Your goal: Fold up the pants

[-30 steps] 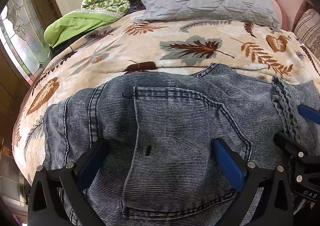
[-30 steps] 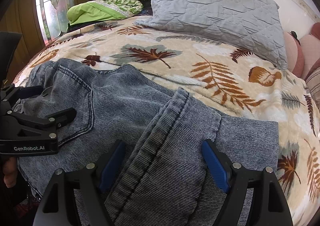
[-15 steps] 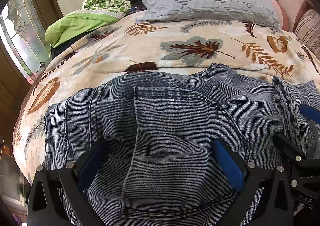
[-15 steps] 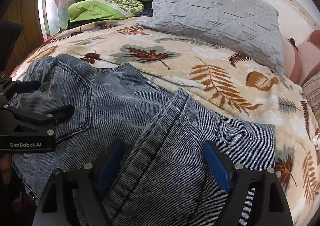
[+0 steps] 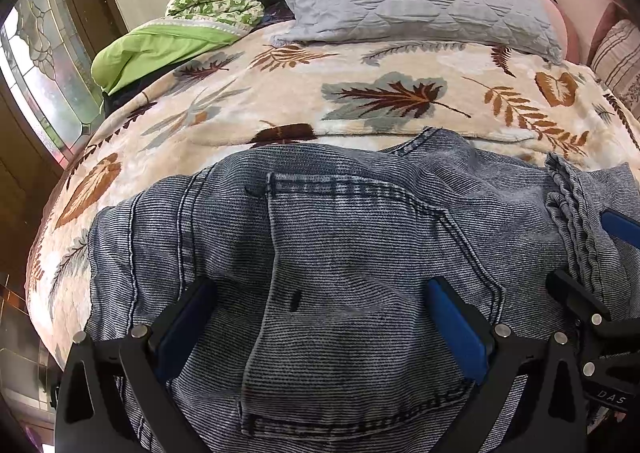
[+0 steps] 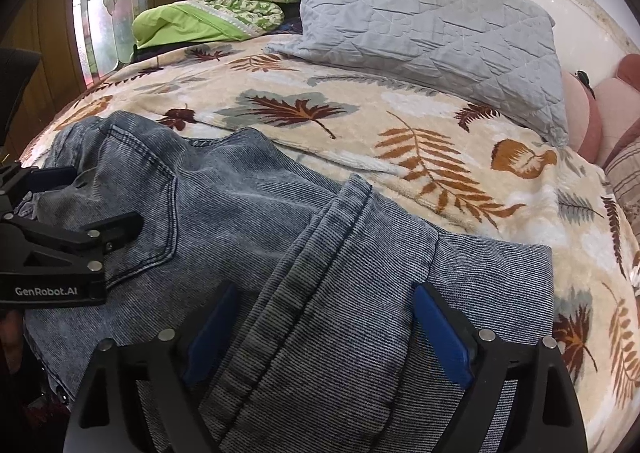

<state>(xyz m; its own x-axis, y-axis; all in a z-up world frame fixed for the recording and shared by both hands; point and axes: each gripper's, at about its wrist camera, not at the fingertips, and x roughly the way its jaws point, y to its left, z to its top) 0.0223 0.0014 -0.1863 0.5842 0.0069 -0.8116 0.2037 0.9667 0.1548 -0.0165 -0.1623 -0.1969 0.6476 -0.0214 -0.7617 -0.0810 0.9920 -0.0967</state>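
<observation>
At the near edge of the bed (image 6: 360, 141), folded jeans (image 6: 248, 221) run left to right, each spread gripper, left (image 5: 320, 317) and right (image 6: 320, 317), straddling denim without pinching, the right's jaws having just widened.

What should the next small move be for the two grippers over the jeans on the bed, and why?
Probably lift both away. The jeans already lie folded on the leaf-print blanket, and the left gripper and right gripper stand open around the denim, the right's jaws having just been opening, so neither seems to be pinching cloth.
</observation>
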